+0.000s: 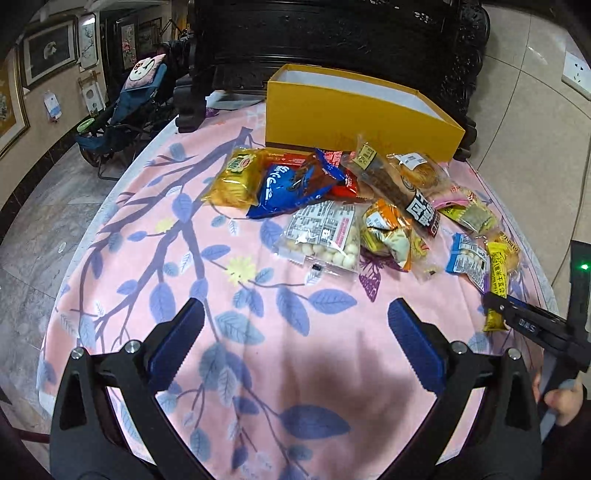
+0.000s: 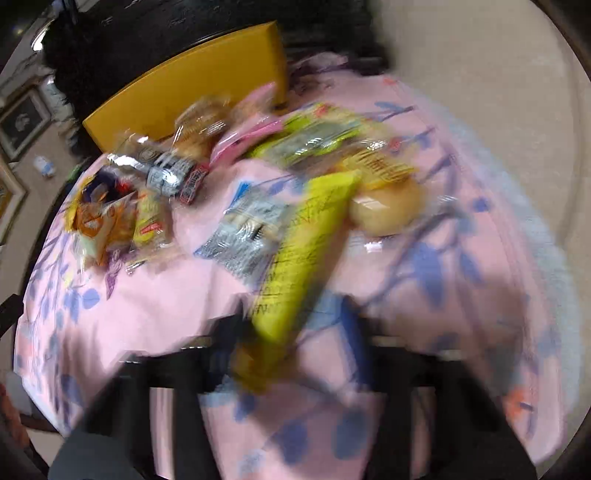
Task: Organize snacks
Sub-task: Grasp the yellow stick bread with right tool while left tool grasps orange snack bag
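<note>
Several snack packets lie in a heap on the pink leaf-print cloth in front of an open yellow box, among them a yellow chip bag, a blue bag and a clear pack of white balls. My left gripper hangs open over bare cloth, short of the heap. At the right edge my right gripper is shut on a long yellow stick packet. The right wrist view is blurred; there the yellow packet runs back between the fingers of the right gripper, with the yellow box behind.
Dark carved furniture stands right behind the box. A folded stroller is on the floor to the left. The round table edge curves close on the right, under a wall socket. A hand holds the right gripper's handle.
</note>
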Tool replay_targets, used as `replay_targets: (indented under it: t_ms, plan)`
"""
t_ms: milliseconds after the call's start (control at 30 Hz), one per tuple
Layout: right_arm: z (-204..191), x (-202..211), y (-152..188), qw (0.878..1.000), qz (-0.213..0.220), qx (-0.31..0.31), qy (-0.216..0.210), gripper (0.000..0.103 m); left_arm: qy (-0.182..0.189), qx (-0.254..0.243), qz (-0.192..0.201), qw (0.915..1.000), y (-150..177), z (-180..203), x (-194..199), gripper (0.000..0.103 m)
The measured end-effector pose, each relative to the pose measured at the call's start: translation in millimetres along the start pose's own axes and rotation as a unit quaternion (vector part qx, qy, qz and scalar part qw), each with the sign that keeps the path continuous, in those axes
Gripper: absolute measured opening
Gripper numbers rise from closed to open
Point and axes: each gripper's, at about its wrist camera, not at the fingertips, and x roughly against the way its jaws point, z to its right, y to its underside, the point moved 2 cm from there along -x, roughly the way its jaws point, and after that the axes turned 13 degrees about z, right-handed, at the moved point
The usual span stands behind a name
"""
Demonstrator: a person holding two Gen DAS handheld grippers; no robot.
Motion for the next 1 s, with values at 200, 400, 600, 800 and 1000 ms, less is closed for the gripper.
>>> replay_targets:
  t_ms: [200, 400, 600, 800, 1000]
  plan:
    - [1.6, 10.4, 4.6, 0.999, -0.011, -0.016, -0.047, 0.022, -0.009, -0.009, 0.004, 0.9999, -3.7, 6.6, -3.1, 0.101]
    - [5.0, 10.3, 13.9, 0.998, -0.019, -0.015, -0.063, 0.022, 0.027, -0.006, -0.024, 0.9993, -8.0, 34.6, -37.2, 0.101]
    - [10.0, 10.8, 14.4, 0.997, -0.020, -0.022, -0.078, 0.022, 0.040, -0.034, -0.013, 0.9985, -23.2, 80.5, -62.4, 0.101]
    - [15.1, 10.0, 13.5, 0.995, -0.024, -0.031, -0.096, 0.022, 0.016, -0.077, -0.018, 0.9968, -24.3, 103.3, -98.3, 0.100]
    - [17.1, 9.0, 12.5, 0.993, -0.028, -0.033, -0.105, 0.022, -0.010, -0.087, -0.015, 0.9960, -19.0, 98.0, -114.7, 0.088]
